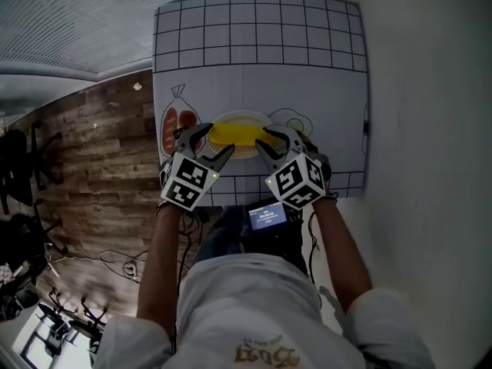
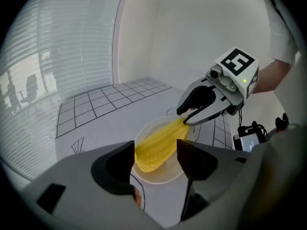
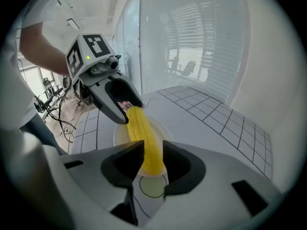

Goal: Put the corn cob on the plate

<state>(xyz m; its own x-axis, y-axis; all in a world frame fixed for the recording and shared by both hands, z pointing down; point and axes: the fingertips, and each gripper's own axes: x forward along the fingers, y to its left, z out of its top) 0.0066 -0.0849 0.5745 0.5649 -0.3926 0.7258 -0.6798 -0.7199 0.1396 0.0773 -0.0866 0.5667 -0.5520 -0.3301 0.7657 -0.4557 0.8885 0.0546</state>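
Both ends gripped. Nearest the person, small lit screen at 6 o'clock. Next out, left gripper has the corn cob at its 9 o'clock end, pads pinching its sides. Opposite, right gripper is at the 3 o'clock end, pads tight on the cob too. Cob lies crosswise over the pale plate; resting or just clear of it, can't tell. Plate sits on the printed mat, sausage drawing at its 9 o'clock, grid squares beyond at 12
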